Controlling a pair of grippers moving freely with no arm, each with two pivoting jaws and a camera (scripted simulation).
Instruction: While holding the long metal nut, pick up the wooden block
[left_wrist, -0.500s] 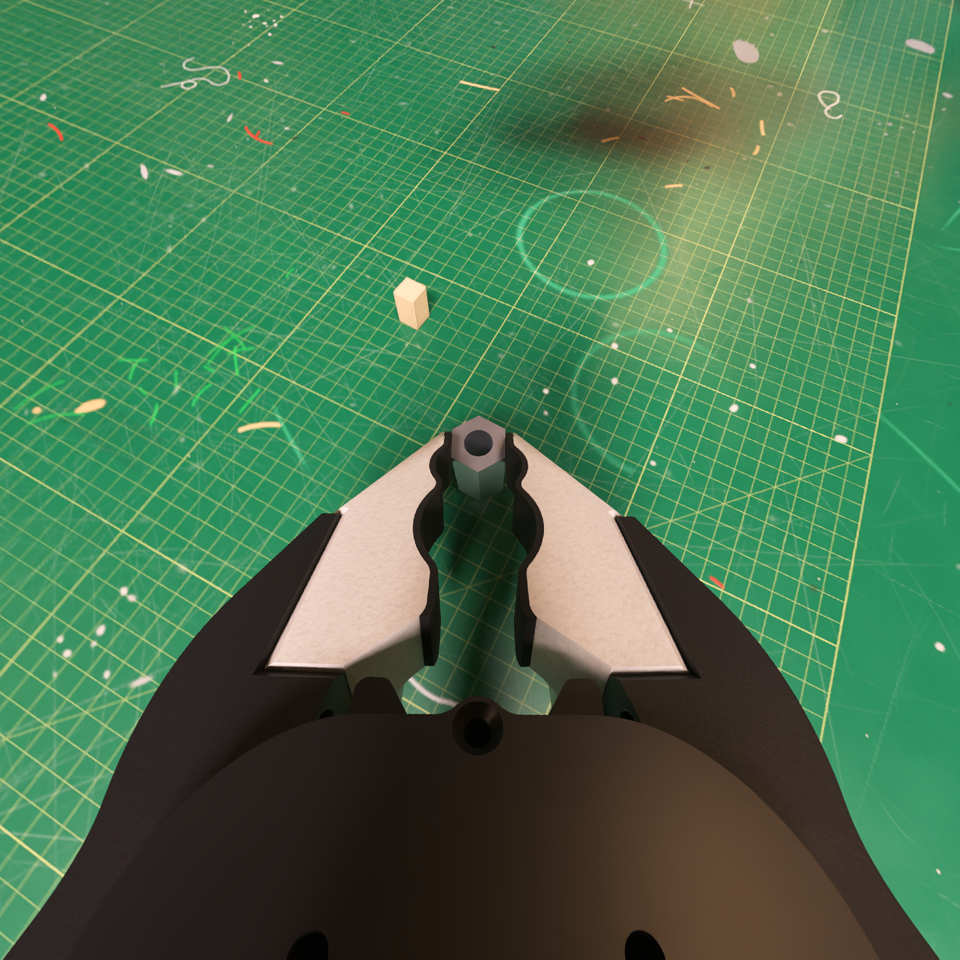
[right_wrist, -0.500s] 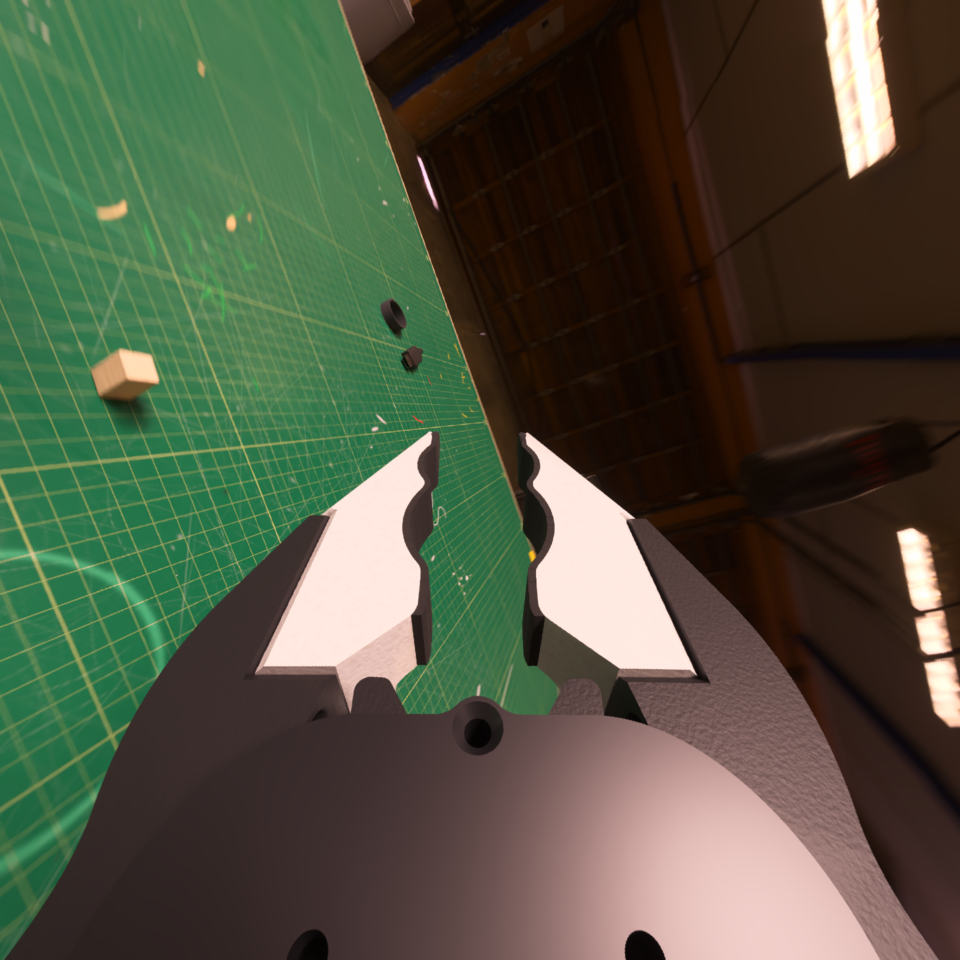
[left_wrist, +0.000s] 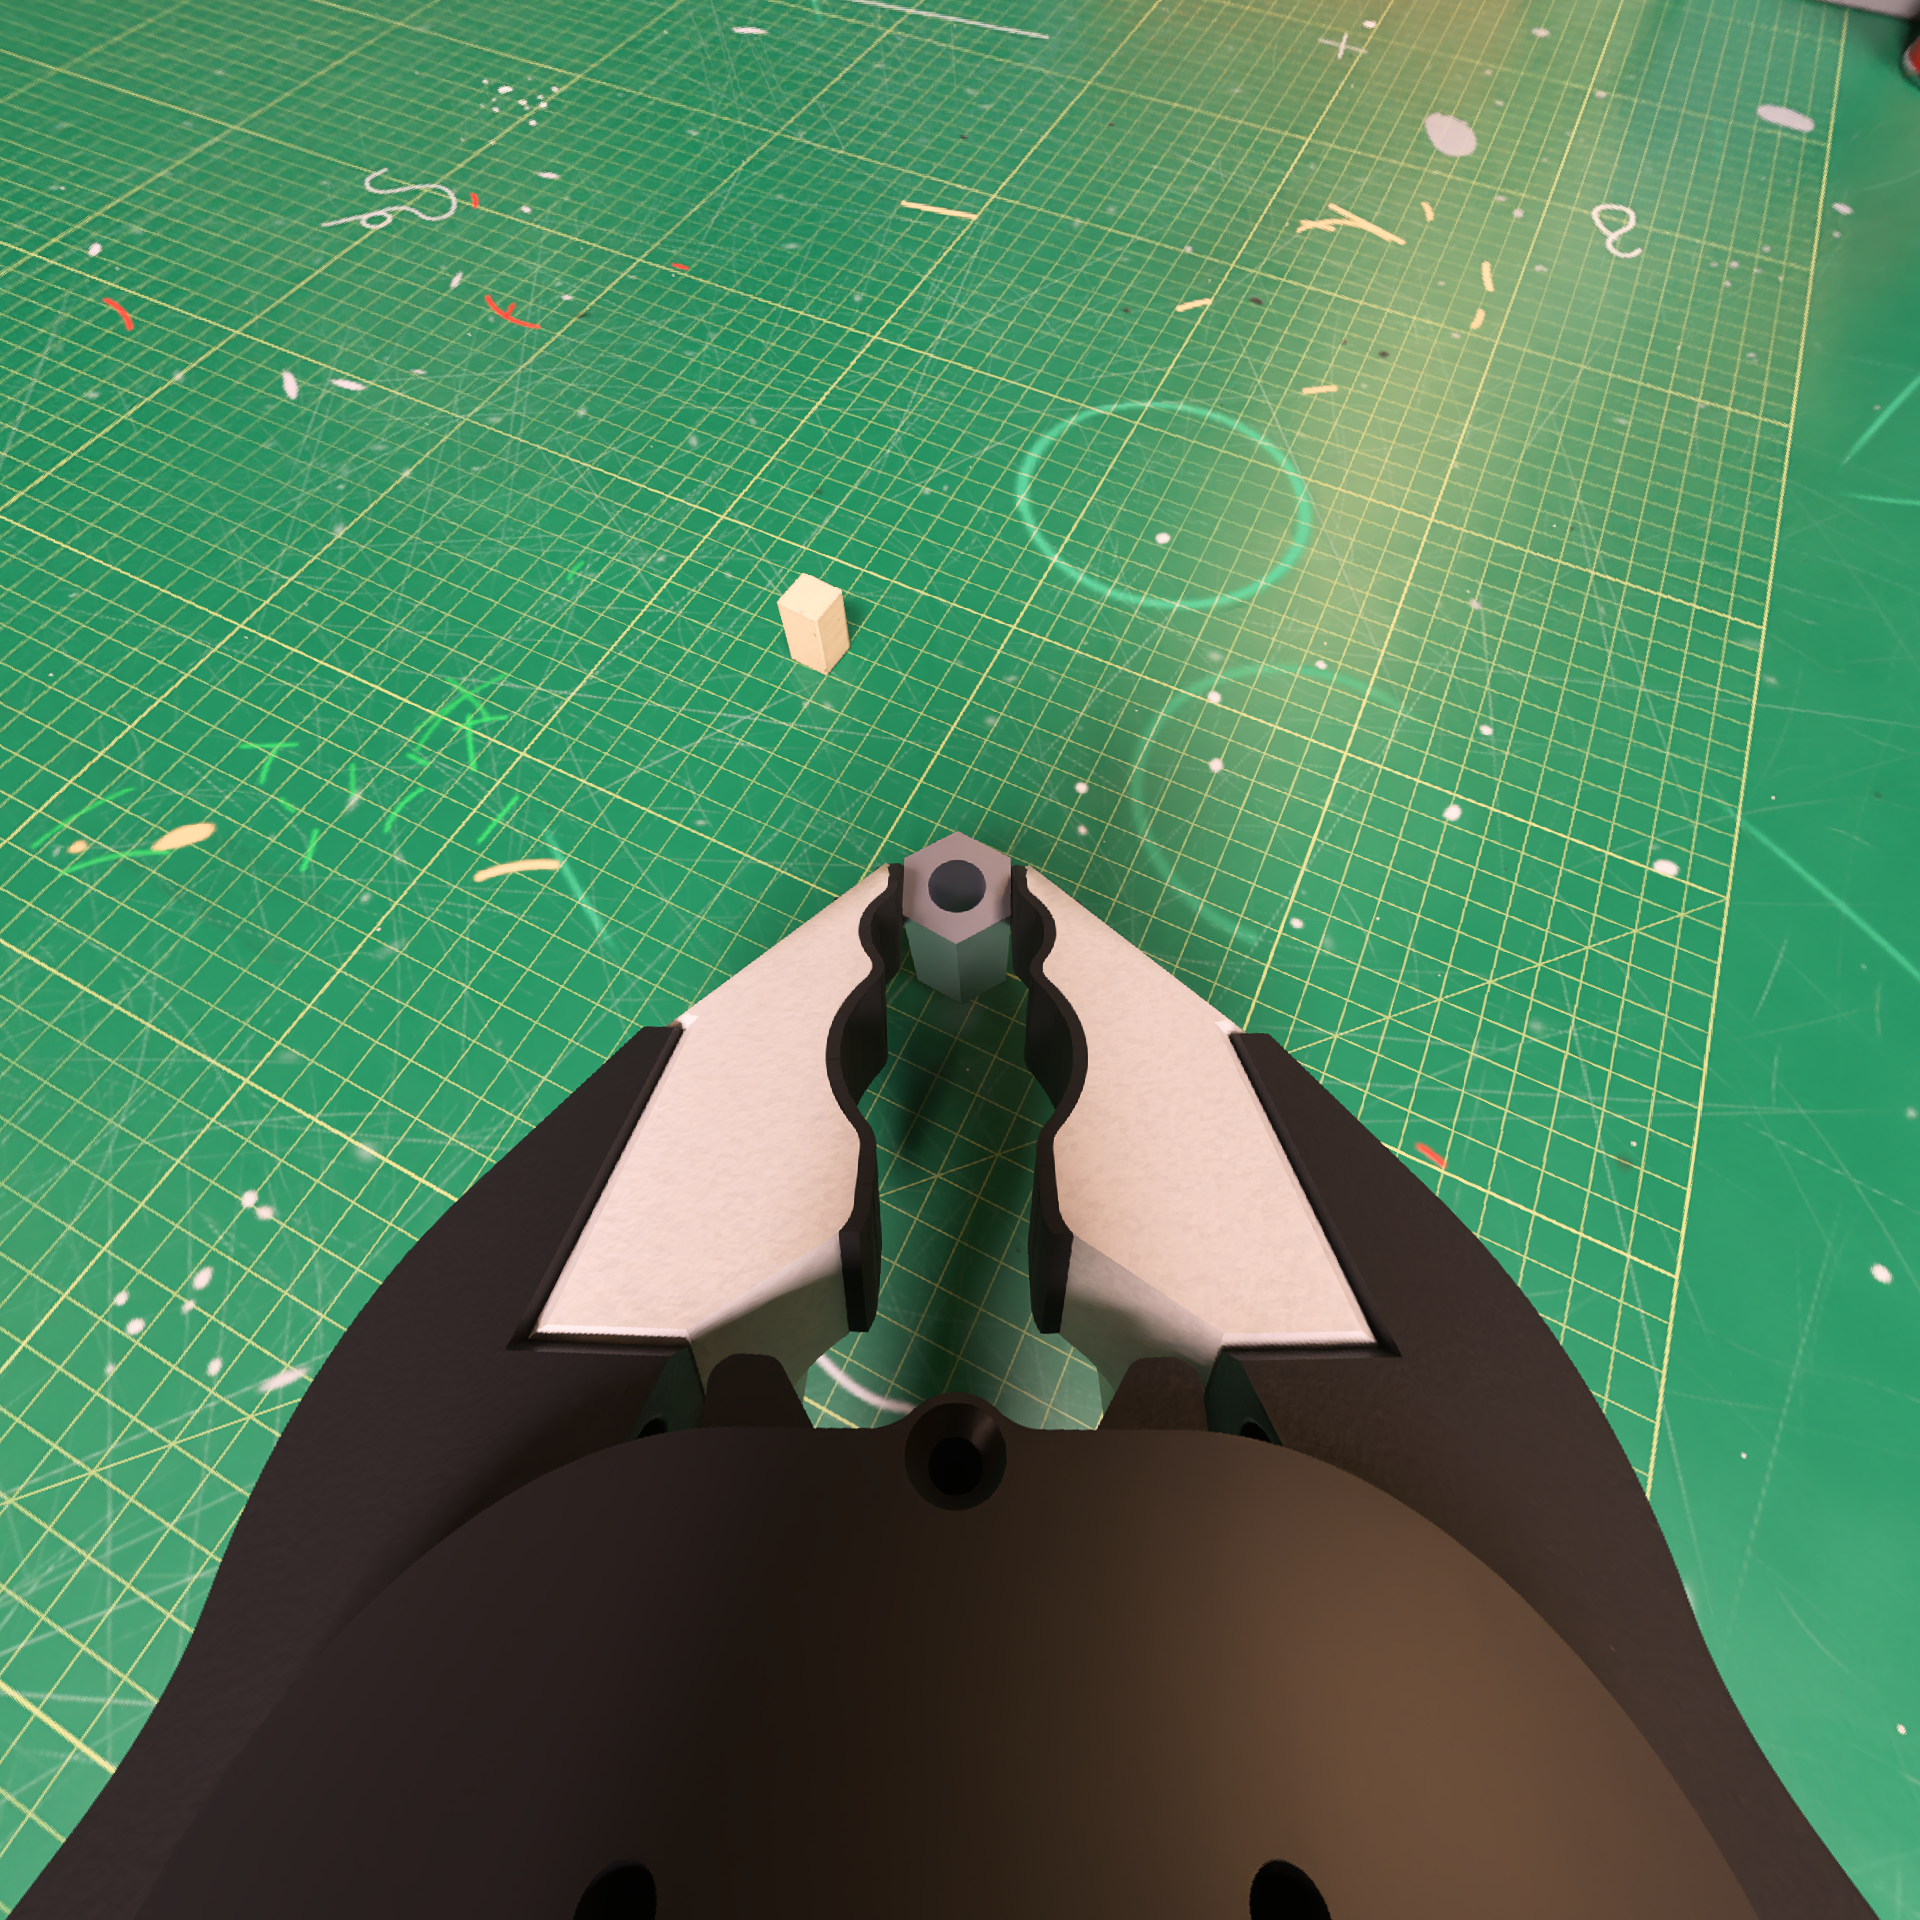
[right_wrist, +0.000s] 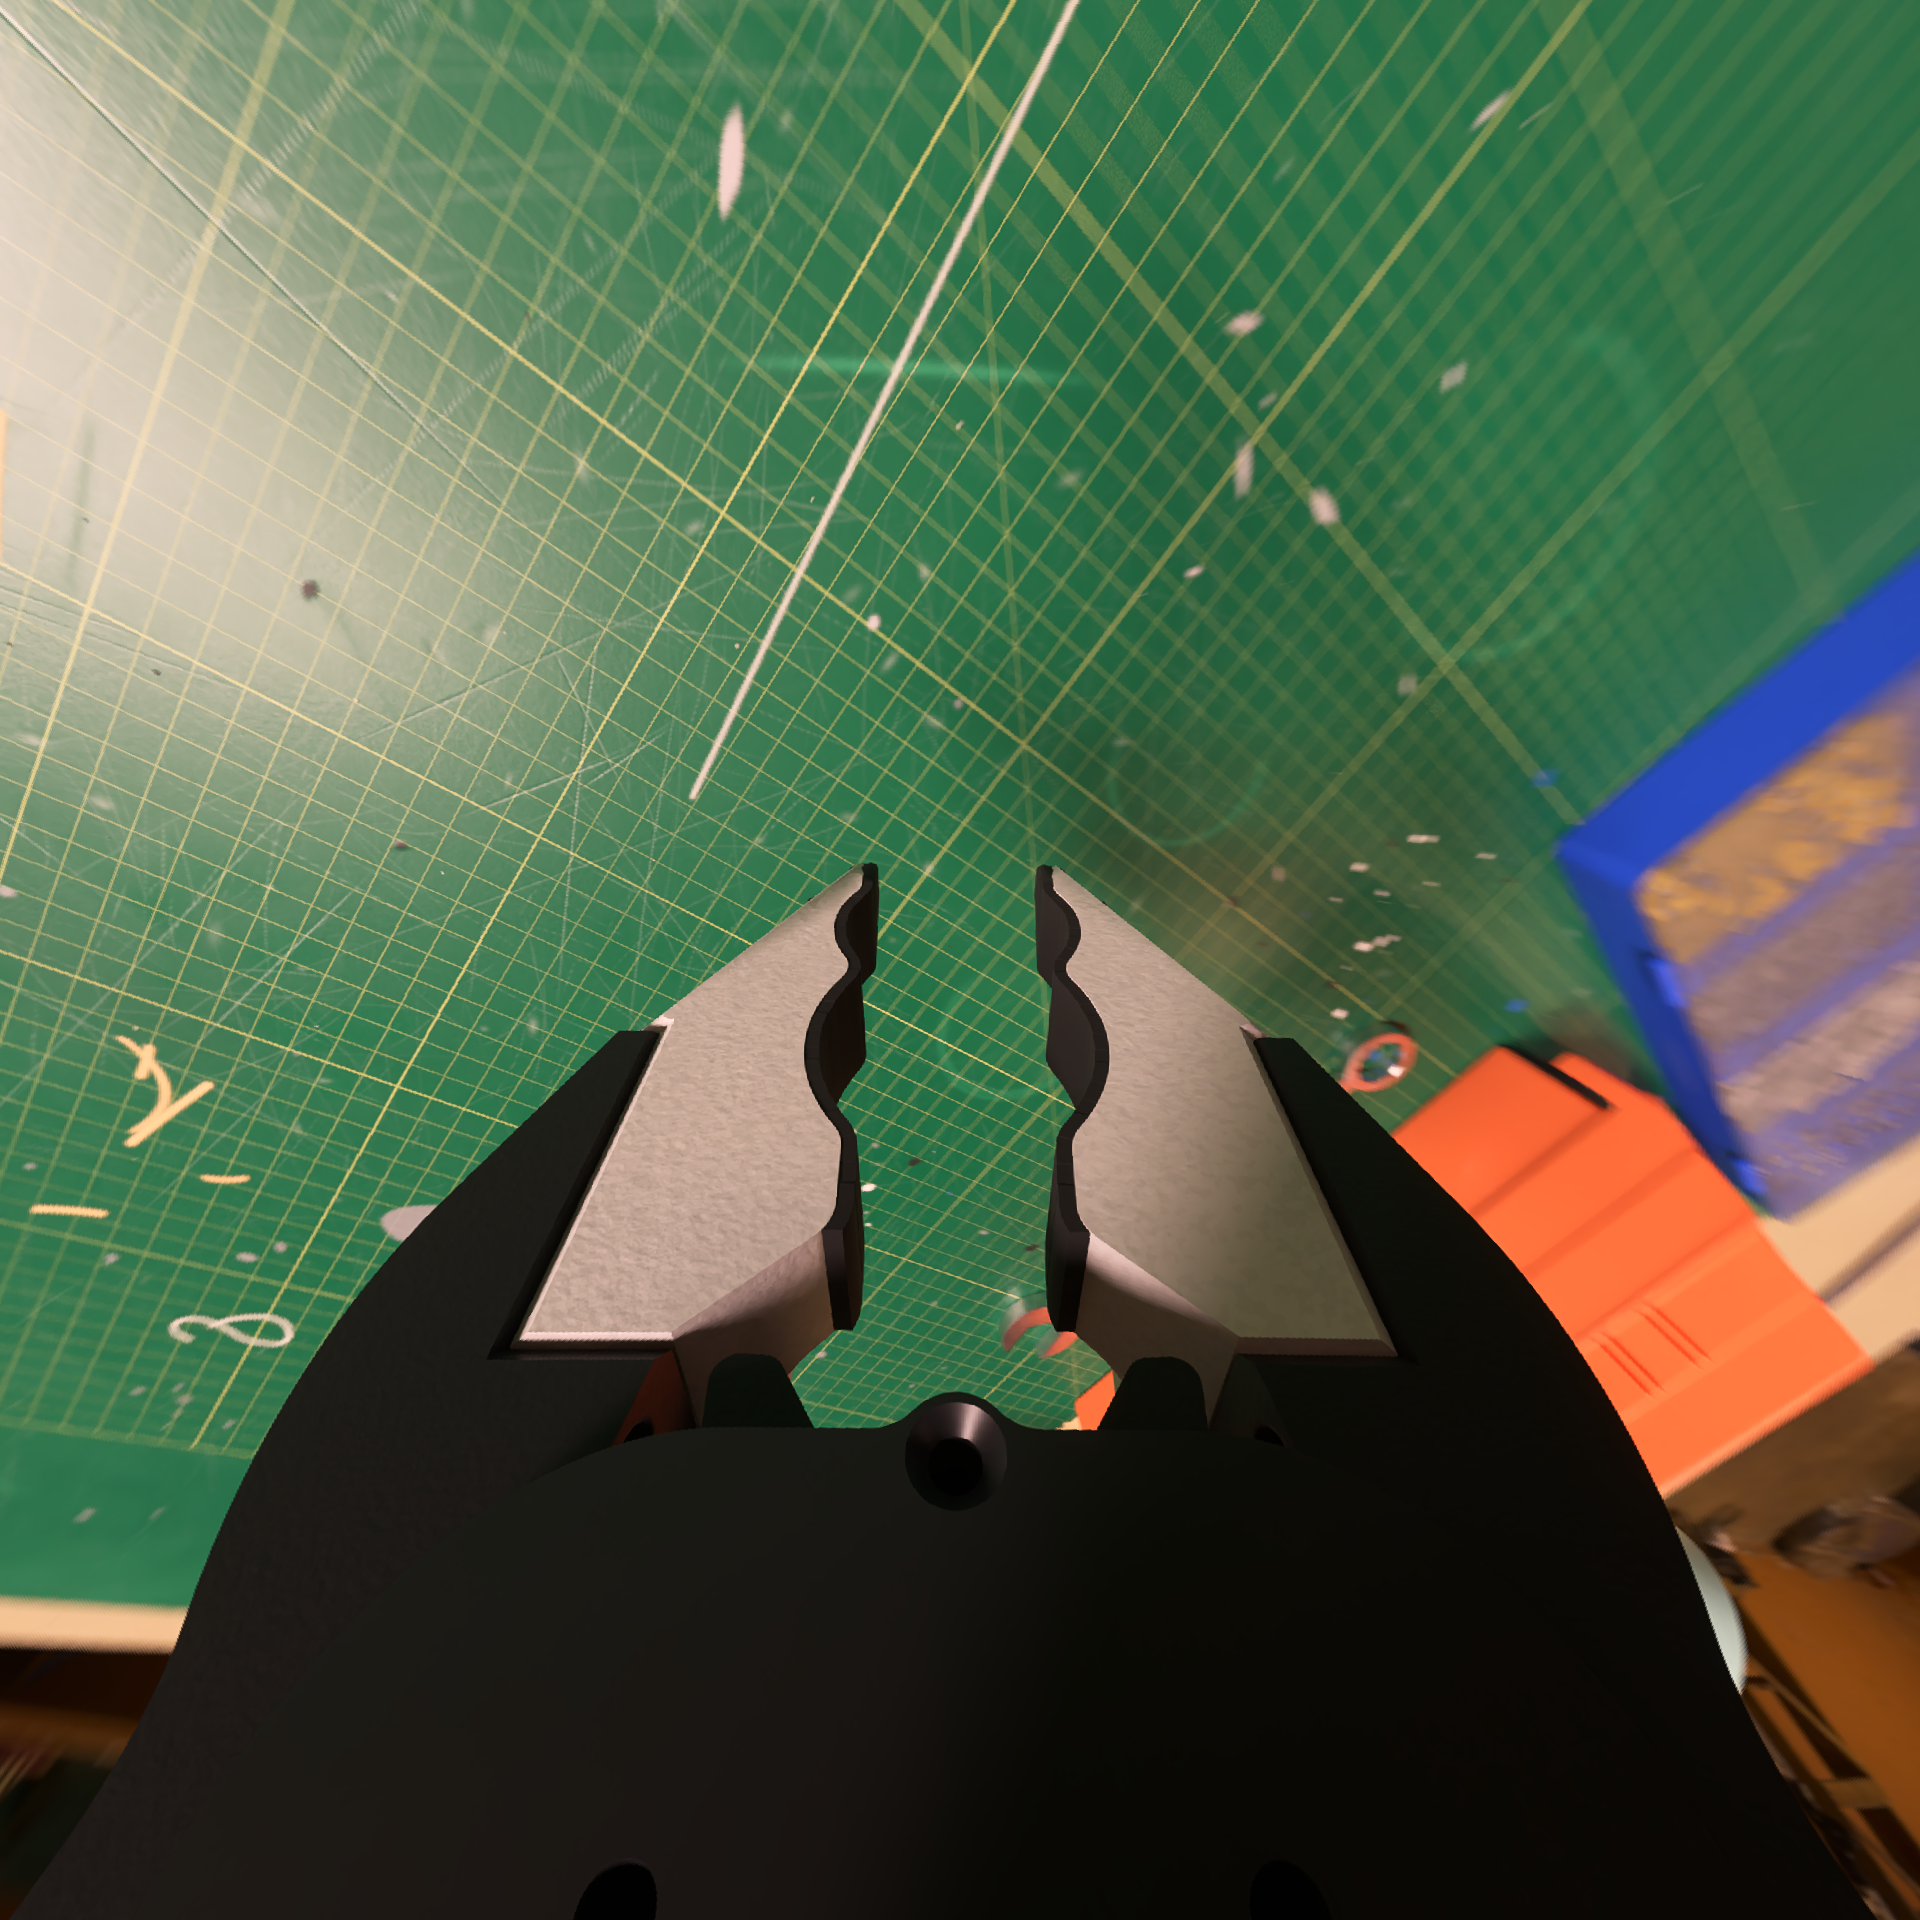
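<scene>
Left gripper clamps the nut upright; right gripper is parted and holds nothing.

In the left wrist view, the left gripper (left_wrist: 956, 914) is closed on the long metal nut (left_wrist: 957, 920) at its fingertips, near frame centre; the nut's long axis runs top to bottom, its bored hexagonal end facing up toward the camera. The wooden block (left_wrist: 814, 621) stands on end on the green cutting mat (left_wrist: 416, 520), above and left of the nut, well apart from it. In the right wrist view, the right gripper (right_wrist: 956, 883) has its jaws spread over bare mat, with a blue box (right_wrist: 1787, 935) and an orange case (right_wrist: 1621, 1247) at the right edge.
</scene>
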